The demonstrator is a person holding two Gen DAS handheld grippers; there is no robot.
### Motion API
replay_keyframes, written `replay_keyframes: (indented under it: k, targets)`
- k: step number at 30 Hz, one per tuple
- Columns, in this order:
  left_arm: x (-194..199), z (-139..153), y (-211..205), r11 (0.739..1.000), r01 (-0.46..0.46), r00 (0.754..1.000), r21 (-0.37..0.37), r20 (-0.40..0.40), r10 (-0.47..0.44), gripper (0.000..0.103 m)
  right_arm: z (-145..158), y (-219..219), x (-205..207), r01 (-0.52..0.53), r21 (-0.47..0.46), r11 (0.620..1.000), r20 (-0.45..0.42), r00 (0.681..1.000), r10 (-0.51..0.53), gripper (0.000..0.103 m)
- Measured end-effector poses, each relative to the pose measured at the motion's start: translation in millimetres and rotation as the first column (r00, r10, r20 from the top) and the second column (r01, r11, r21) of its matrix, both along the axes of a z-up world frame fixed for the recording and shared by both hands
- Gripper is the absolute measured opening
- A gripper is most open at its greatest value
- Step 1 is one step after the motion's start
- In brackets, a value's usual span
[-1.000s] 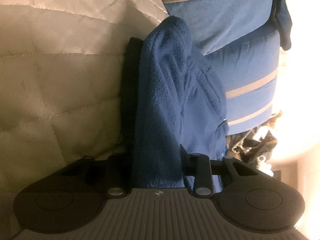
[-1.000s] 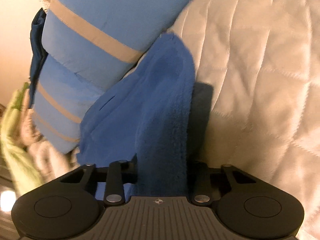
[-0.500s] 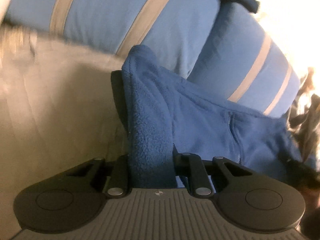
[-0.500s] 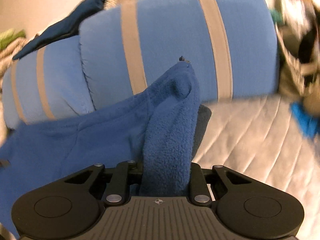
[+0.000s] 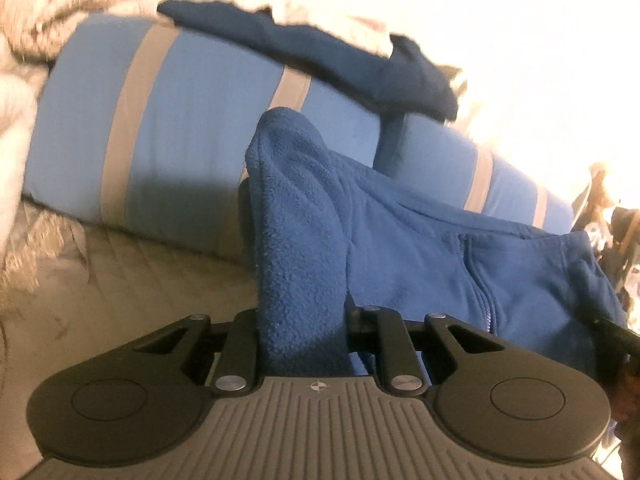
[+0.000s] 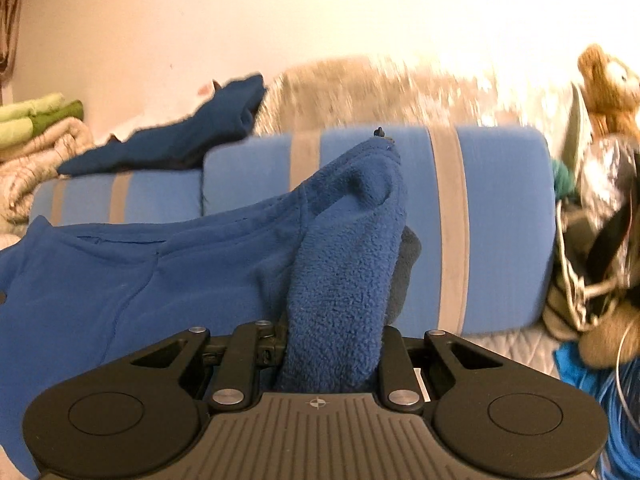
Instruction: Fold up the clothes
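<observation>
1. Gripping a bunched edge of the blue fleece jacket (image 5: pixel 400 248), left gripper (image 5: pixel 300 216) tilts slightly down twd the striped pillow (image 5: pixel 192 132); jaws clamped on fabric, jacket draping right, in front of the pillow.
2. R wrist view: right gripper (image 6: pixel 352 240) aims at the same pillow (image 6: pixel 500 220), jaws pinched on the jacket's (image 6: pixel 140 272) other end; cloth spreads left, below the pillow. Navy garment (image 6: pixel 180 140) lies atop the pillow.

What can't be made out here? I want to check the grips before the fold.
- Left gripper fingers: buried in the blue fleece jacket, left wrist view.
- Right gripper fingers: likewise covered by fleece, right wrist view.
- Jacket's lower part: cut off by both views' edges.
- Furry blanket behind the striped pillow: motion-blurred.
</observation>
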State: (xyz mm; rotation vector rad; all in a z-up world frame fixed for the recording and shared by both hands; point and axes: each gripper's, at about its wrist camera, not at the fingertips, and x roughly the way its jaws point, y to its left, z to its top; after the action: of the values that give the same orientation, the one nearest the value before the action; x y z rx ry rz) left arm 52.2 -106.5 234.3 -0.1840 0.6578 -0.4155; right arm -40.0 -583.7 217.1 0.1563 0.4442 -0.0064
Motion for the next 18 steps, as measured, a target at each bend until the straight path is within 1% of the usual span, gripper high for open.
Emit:
replay_keyframes:
  k: [4, 7, 12, 15, 18]
  targets:
    - [-4.8, 16.3, 5.1, 1.0, -0.017, 0.999, 0.006, 0.033, 0.017, 0.02, 21.1, 10.0, -2.7, -0.016, -0.01, 1.0, 0.028, 0.999, 0.017, 0.022]
    - [-10.5, 19.4, 13.1, 1.0, -0.028, 0.998, 0.015, 0.048, 0.027, 0.02, 25.5, 19.9, -4.4, -0.04, -0.012, 0.999, 0.03, 0.999, 0.04, 0.022]
    - [-22.1, 9.0, 34.5, 0.997, -0.06, 0.998, 0.043, 0.038, 0.059, 0.02, 17.7, 46.7, -7.1, -0.101, -0.024, 0.995, 0.012, 0.995, 0.101, 0.022]
    - [-28.9, 2.6, 55.1, 0.994, -0.088, 0.996, 0.061, 0.031, 0.087, 0.02, 10.8, 69.8, -4.1, -0.14, -0.034, 0.989, 0.002, 0.99, 0.141, 0.022]
    - [-33.8, 1.2, 78.7, 0.99, -0.116, 0.993, 0.079, 0.033, 0.114, 0.02, 10.9, 95.9, 2.9, -0.184, -0.038, 0.982, 0.012, 0.983, 0.184, 0.022]
